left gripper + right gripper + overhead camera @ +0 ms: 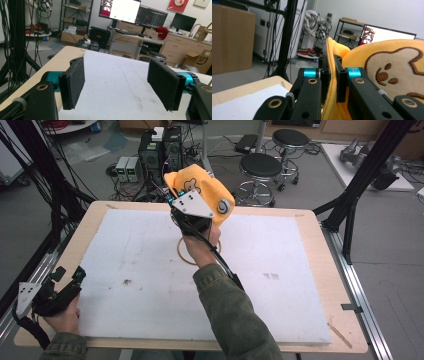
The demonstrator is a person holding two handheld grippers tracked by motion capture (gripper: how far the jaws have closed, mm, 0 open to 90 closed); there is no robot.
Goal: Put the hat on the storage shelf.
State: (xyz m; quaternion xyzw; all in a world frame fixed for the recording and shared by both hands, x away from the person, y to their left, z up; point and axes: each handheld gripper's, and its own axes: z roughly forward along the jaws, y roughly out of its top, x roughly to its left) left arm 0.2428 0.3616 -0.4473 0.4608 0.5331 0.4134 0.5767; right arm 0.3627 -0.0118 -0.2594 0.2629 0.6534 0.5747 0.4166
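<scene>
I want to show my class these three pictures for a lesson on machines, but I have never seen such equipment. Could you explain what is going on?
A person stands at a table covered by a white sheet and holds a hand-operated two-jaw gripper in each hand. The high view looks down from above. The other two pictures come from cameras riding on the grippers, looking along their black jaws. The right gripper is shut on the edge of a yellow cloth cap with a stitched cartoon face, lifted above the table. The left gripper rests at the near left corner, jaws open and empty. A thin wooden ring lies on the sheet.

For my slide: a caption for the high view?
Right gripper lifts a yellow hat above the white mat; left gripper waits open.
</scene>
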